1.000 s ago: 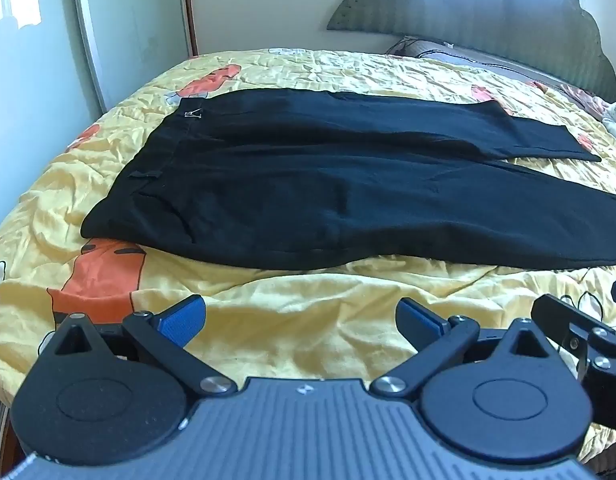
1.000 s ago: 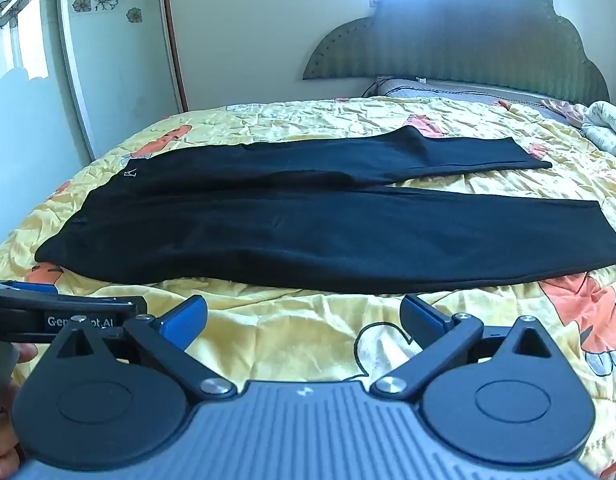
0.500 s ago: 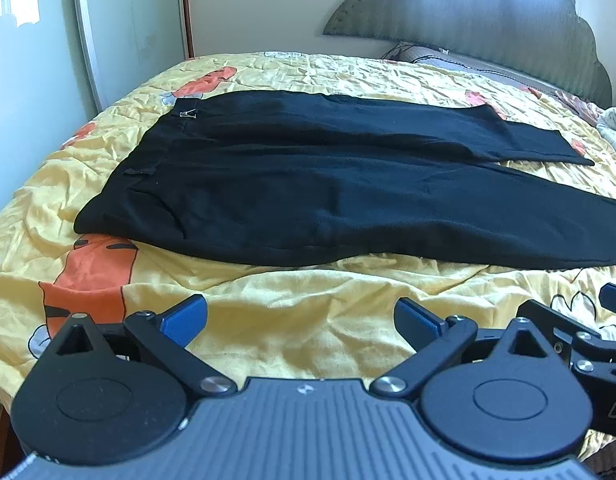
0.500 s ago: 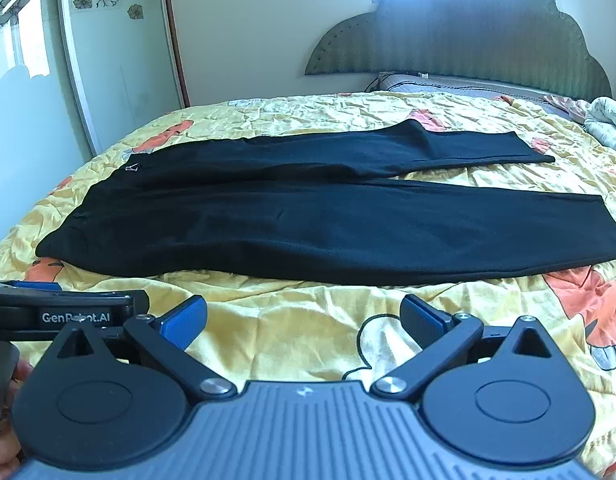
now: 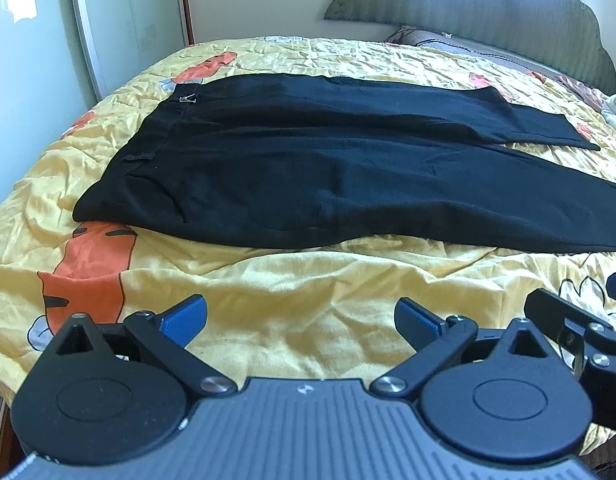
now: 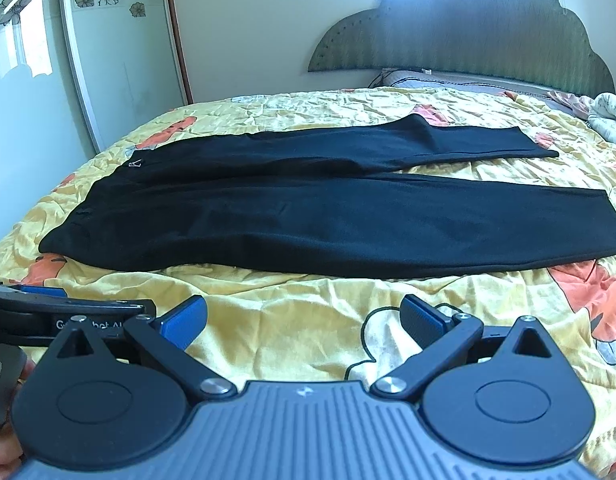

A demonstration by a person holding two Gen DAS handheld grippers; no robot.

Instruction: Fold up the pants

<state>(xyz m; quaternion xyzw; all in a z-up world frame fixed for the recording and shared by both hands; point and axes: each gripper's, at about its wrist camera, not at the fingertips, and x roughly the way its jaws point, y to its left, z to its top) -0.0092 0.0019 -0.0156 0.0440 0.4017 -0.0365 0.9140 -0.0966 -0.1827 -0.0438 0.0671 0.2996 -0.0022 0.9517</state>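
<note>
Because both tools, left tool [image 5: 300, 316] and right tool [image 6: 304, 318], hang spread and empty short of the pants [image 6: 308, 216] near the bed's [image 6: 292, 320] front edge, a grab could pinch the quilt too.

Black pants [image 6: 308, 216] lie flat, unfolded, on the bed's yellow cartoon-print quilt [image 6: 292, 320].

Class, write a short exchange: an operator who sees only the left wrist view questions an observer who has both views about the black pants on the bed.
Operator: The near leg of the pants runs off my right edge. Where does it end?
Observer: Its cuff lies flat on the yellow bedspread, further right than the far cuff.
Operator: Is the right claw open?
Observer: Yes, the right claw is open and empty, short of the pants.
</note>
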